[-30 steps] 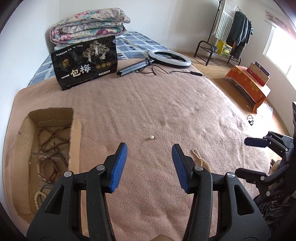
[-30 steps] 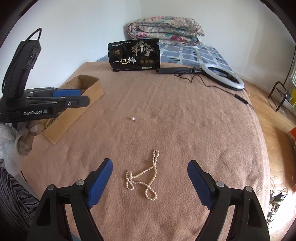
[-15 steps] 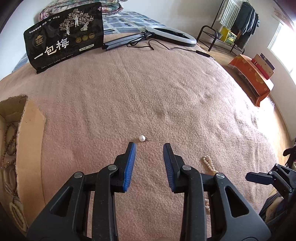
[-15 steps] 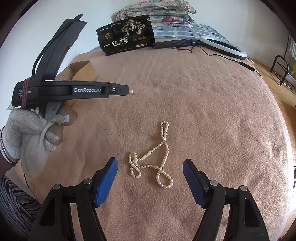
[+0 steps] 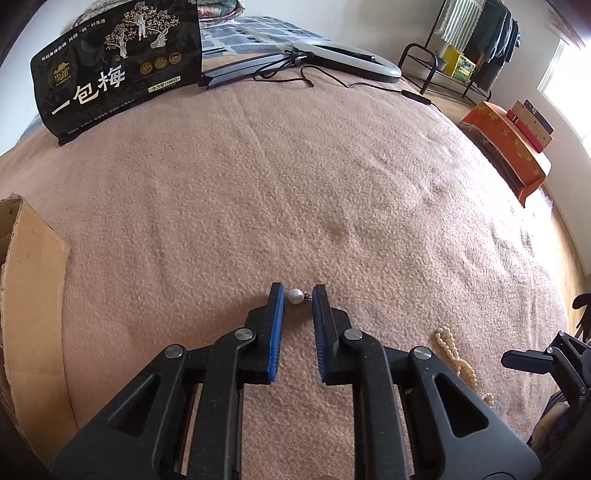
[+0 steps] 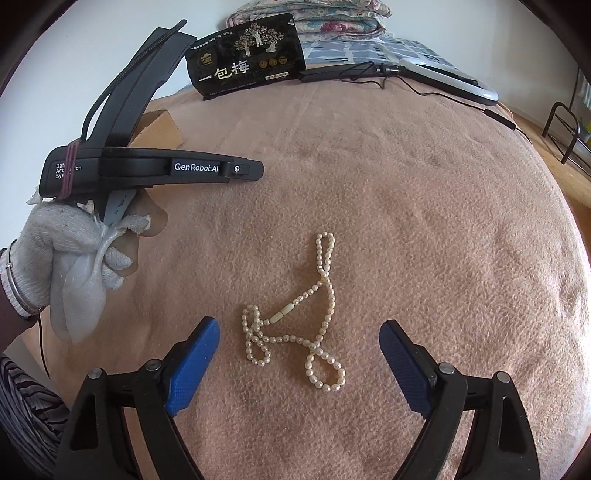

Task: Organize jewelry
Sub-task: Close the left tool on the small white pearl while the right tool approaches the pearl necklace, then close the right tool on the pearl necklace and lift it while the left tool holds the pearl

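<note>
A small white pearl earring (image 5: 295, 295) lies on the pink blanket (image 5: 295, 184). My left gripper (image 5: 298, 295) is low over it with the pearl between its blue fingertips; the jaws are narrowed but a small gap shows on each side. A white pearl necklace (image 6: 295, 325) lies in loops on the blanket, and it also shows in the left wrist view (image 5: 456, 360). My right gripper (image 6: 299, 358) is wide open just in front of the necklace, fingers on either side of it. The left gripper's body shows in the right wrist view (image 6: 207, 168).
A cardboard box (image 5: 26, 277) lies at the left. A black snack bag (image 5: 118, 70), a ring light (image 5: 351, 61) with its cable and folded bedding (image 6: 332, 22) sit at the far end. An orange stand (image 5: 506, 147) and a clothes rack are on the floor to the right.
My left gripper has moved forward and down to the pearl and its jaws have narrowed around it. My right gripper has come closer to the necklace and stays wide open.
</note>
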A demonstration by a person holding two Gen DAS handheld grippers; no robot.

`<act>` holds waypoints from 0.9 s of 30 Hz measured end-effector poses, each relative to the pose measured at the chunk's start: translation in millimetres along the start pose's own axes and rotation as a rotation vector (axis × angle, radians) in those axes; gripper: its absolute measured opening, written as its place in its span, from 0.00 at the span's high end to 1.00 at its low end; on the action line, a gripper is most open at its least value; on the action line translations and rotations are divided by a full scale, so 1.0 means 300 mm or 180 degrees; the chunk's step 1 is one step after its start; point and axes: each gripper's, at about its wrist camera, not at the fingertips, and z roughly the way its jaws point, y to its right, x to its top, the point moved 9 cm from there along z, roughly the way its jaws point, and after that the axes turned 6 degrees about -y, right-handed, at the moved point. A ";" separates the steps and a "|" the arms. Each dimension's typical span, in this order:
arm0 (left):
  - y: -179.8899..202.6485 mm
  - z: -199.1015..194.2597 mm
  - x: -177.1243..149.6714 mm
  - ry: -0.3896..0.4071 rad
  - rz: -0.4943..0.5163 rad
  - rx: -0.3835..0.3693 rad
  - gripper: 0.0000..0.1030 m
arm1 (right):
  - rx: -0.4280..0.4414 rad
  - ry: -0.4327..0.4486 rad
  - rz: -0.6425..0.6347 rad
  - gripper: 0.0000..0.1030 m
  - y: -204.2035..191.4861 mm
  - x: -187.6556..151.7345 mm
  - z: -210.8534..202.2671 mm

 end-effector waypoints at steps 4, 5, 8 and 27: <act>0.005 0.017 -0.003 -0.0009 0.0062 0.0019 0.90 | -0.0016 -0.0028 -0.0005 0.13 -0.001 -0.003 0.024; 0.006 0.017 -0.004 -0.0005 0.0072 0.0020 0.90 | -0.0020 -0.0033 -0.0015 0.13 -0.002 -0.002 0.029; 0.006 0.017 -0.006 -0.0003 0.0076 0.0007 0.91 | -0.0017 -0.0046 -0.0050 0.13 -0.012 0.003 0.044; 0.005 0.006 -0.011 0.0016 0.0090 0.0012 0.91 | -0.0257 -0.0117 -0.0179 0.91 0.038 0.015 0.066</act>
